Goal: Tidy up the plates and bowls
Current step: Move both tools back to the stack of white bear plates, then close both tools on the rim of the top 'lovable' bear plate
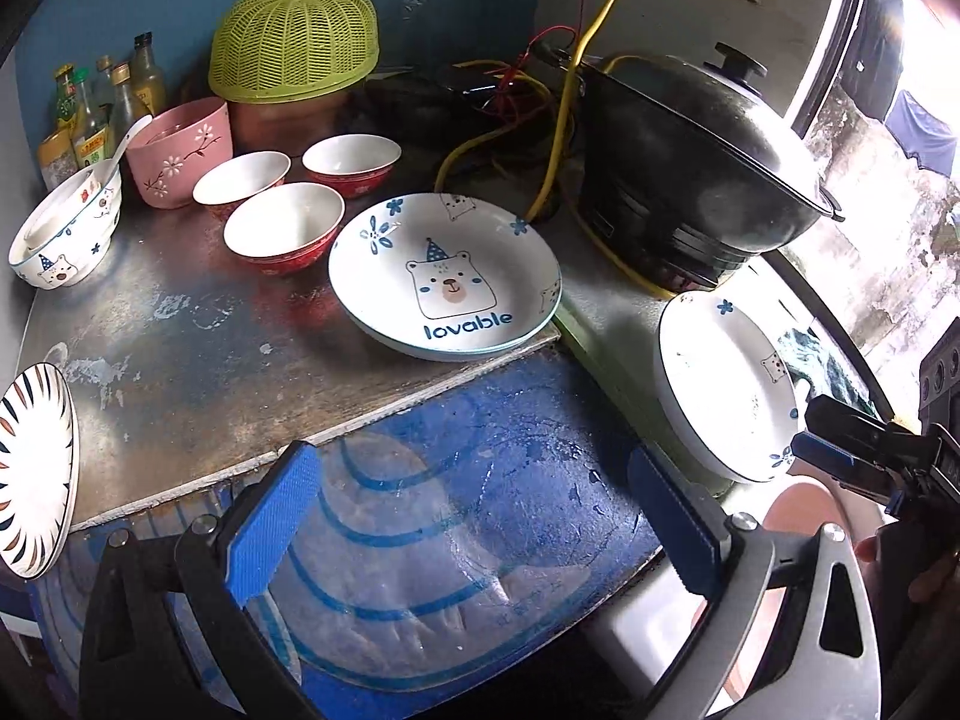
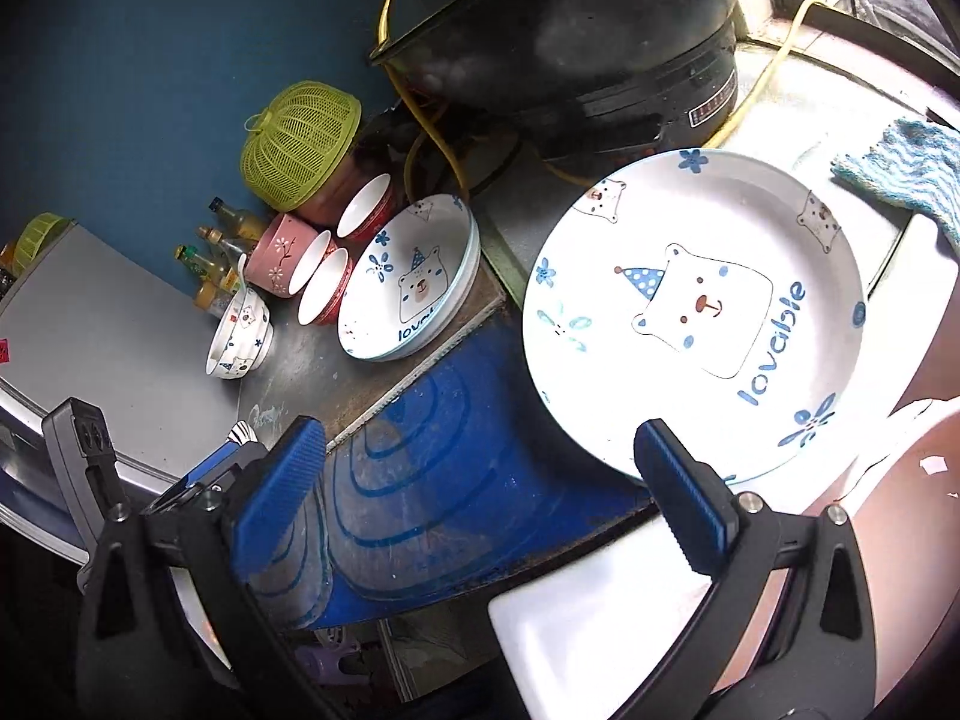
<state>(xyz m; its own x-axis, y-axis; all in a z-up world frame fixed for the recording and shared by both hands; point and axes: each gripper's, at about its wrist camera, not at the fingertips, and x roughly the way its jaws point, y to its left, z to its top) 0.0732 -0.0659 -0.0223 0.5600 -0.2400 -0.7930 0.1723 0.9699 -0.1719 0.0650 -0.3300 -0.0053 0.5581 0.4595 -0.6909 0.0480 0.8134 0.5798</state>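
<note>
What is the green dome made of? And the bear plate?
Green dome: probably plastic, since it's an evenly colored woven lattice with a slight sheen. Bear plate: looks like glazed ceramic, a glossy white surface with printed blue pictures.

The worktop [image 1: 180, 360] is dull, scuffed metal. The bear plate [image 1: 444, 276] is glossy glazed ceramic, as are the red bowls [image 1: 282, 228]. The green cover [image 1: 294, 39] is woven plastic. The wok lid [image 1: 690, 120] is black, smudged metal. The tool pads [image 1: 270, 528] are ribbed blue rubber. The cloth [image 2: 906, 168] looks knitted.
</note>
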